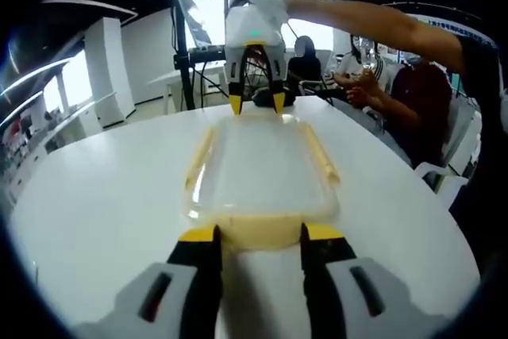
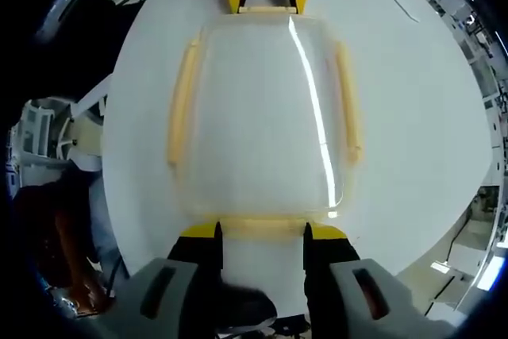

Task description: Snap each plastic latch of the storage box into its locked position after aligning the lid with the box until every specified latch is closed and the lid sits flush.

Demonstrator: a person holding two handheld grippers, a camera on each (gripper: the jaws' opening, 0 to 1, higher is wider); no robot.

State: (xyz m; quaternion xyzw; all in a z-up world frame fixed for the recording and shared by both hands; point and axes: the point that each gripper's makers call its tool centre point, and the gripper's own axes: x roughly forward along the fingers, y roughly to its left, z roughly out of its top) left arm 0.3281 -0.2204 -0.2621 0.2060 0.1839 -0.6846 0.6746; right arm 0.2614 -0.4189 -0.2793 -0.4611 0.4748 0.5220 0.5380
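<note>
- I am viewing one clear storage box (image 2: 262,117) lying on the round white table (image 2: 413,117), with four yellow latches, one per side.
- My left gripper (image 1: 258,237) is standing with jaws spread wide, flanking the near end latch (image 1: 258,230).
- My right gripper (image 2: 262,232) is likewise spread wide, flanking the opposite end latch (image 2: 262,226).
- Two side latches (image 2: 181,101) are lying along the long edges.
</note>
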